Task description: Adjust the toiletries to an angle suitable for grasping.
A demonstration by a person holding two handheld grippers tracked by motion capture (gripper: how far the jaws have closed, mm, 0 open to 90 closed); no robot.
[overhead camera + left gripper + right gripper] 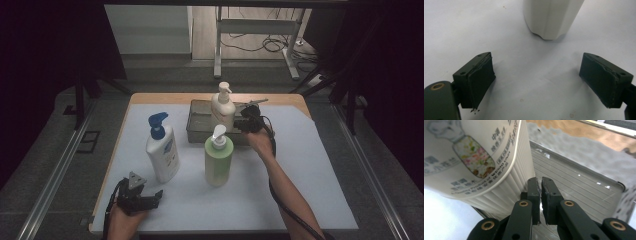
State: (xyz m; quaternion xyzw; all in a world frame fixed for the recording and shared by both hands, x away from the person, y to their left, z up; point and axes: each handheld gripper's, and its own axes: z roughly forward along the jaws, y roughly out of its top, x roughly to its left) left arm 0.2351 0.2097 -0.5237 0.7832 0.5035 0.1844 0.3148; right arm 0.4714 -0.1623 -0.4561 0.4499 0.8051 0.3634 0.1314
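Cream pump bottle (223,107): stands upright in the metal tray (197,125), toward the tray's 3 o'clock half; its label with a flower picture and its ribbed side fill the 10 o'clock part of the right gripper view (474,157).
Right gripper (239,125): sits at the bottle's 4 o'clock, just beside its base; its jaws are pressed nearly together with nothing between them, just beside the bottle's ribbed wall (538,185).
Metal tray: lies at the table's 12 o'clock edge on the white mat (310,165); its ridged floor shows past the jaws (574,187).
Left gripper (159,196): rests low at the table's 7 o'clock corner, jaws spread wide and empty (536,80).
White bottle with blue pump (162,150): upright at 12 o'clock of the left gripper, apart from its jaws (552,17).
Green pump bottle (218,159): upright on the mat at the tray's 6 o'clock.
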